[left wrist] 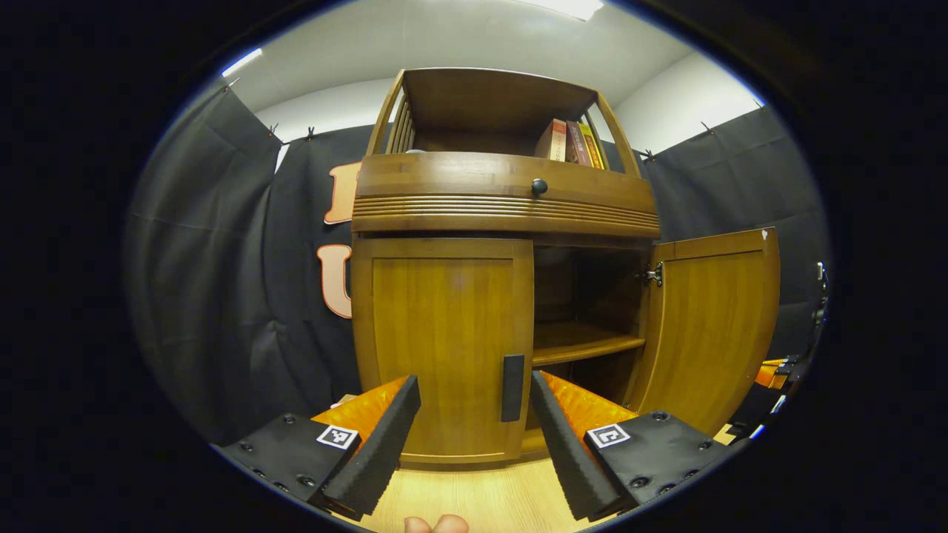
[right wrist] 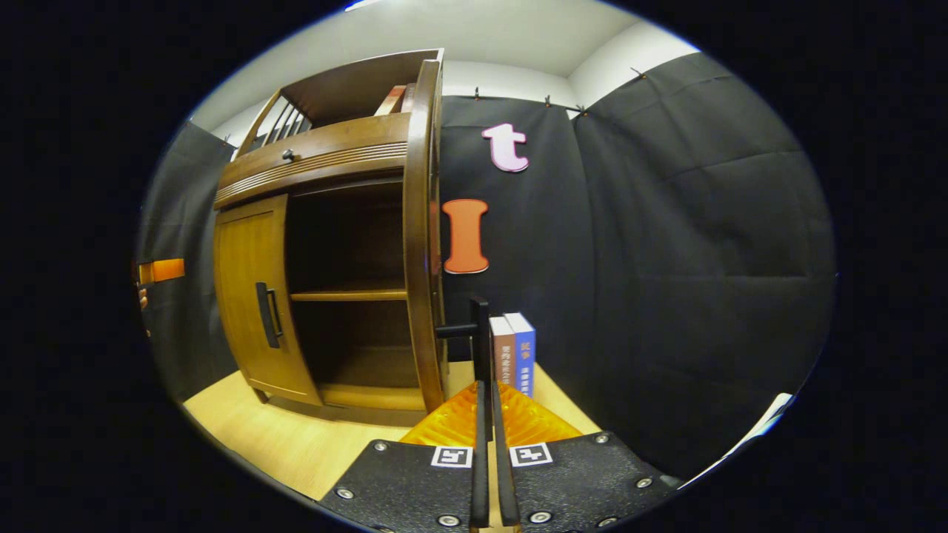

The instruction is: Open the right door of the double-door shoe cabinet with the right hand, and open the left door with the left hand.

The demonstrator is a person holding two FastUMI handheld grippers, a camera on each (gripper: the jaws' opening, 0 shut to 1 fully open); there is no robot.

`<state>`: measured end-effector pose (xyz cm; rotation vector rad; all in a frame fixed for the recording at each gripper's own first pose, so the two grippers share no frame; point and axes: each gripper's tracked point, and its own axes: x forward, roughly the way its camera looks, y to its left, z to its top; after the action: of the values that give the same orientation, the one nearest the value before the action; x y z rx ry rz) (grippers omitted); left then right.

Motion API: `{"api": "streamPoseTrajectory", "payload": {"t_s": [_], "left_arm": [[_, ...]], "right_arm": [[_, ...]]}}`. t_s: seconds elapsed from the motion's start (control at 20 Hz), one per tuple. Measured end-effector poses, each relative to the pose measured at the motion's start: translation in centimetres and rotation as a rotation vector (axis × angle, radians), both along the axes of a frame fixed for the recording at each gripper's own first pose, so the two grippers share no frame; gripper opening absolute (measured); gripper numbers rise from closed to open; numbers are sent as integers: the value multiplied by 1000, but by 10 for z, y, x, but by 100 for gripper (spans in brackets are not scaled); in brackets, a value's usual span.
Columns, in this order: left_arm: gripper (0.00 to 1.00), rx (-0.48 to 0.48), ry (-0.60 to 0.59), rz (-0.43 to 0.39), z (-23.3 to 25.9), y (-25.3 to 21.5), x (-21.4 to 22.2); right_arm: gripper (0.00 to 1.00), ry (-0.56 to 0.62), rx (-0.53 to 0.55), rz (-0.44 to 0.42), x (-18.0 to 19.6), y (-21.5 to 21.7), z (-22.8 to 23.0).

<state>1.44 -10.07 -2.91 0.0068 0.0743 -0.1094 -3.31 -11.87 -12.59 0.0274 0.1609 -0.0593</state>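
The wooden shoe cabinet (left wrist: 503, 200) stands on a light wooden floor. Its left door (left wrist: 444, 340) is closed, with a dark upright handle (left wrist: 512, 387) at its right edge. My left gripper (left wrist: 474, 385) is open, one finger on each side of that handle and short of the door. The right door (left wrist: 711, 326) is swung wide, baring an inner shelf (left wrist: 585, 342). In the right gripper view that door (right wrist: 422, 244) shows edge-on, and my right gripper (right wrist: 485, 389) is shut on its handle (right wrist: 478, 326). The left door (right wrist: 252, 296) also shows there, closed.
Two books (right wrist: 513, 355) stand on the floor against the black cloth wall, just beyond the open door. More books (left wrist: 570, 141) sit on the cabinet's top shelf, above a drawer with a round knob (left wrist: 539, 186). Bare floor (right wrist: 281, 437) lies before the cabinet.
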Motion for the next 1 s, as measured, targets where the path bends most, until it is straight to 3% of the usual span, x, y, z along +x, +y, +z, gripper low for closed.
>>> {"api": "streamPoseTrajectory", "payload": {"t_s": [0.05,0.1,0.15,0.2,0.25,0.35,0.45,0.5,0.55,0.65,0.9,1.0], "left_arm": [[95,-1,0,-2,-2,-2,3],[96,0,0,0,-4,-4,7],[96,0,-2,5,-6,-4,11],[96,-2,0,12,-9,-3,17],[97,-9,4,17,-14,-2,22],[96,-26,7,14,-20,-6,34],[95,-22,7,17,-28,-3,46],[95,-20,2,20,-31,-3,53],[95,-15,-3,23,-35,-3,58],[95,-12,4,30,-44,-5,71],[96,-29,29,-1,-67,-22,103],[96,-15,31,3,-73,-25,117]], "right_arm": [[23,-5,13,6,-3,1,4],[9,-9,24,12,-5,5,7],[10,-11,22,4,-6,4,11],[0,-15,13,4,-5,4,11],[15,-22,0,5,-5,5,15],[18,-33,-18,-16,-7,1,19],[27,-45,-12,-22,-10,0,28],[19,-49,-4,-27,-10,-2,30],[36,-53,1,-39,-12,-4,32],[59,-62,-1,-64,-13,-11,36],[65,-87,-15,-126,-17,-24,51],[78,-99,-25,-145,-19,-30,55]]}}
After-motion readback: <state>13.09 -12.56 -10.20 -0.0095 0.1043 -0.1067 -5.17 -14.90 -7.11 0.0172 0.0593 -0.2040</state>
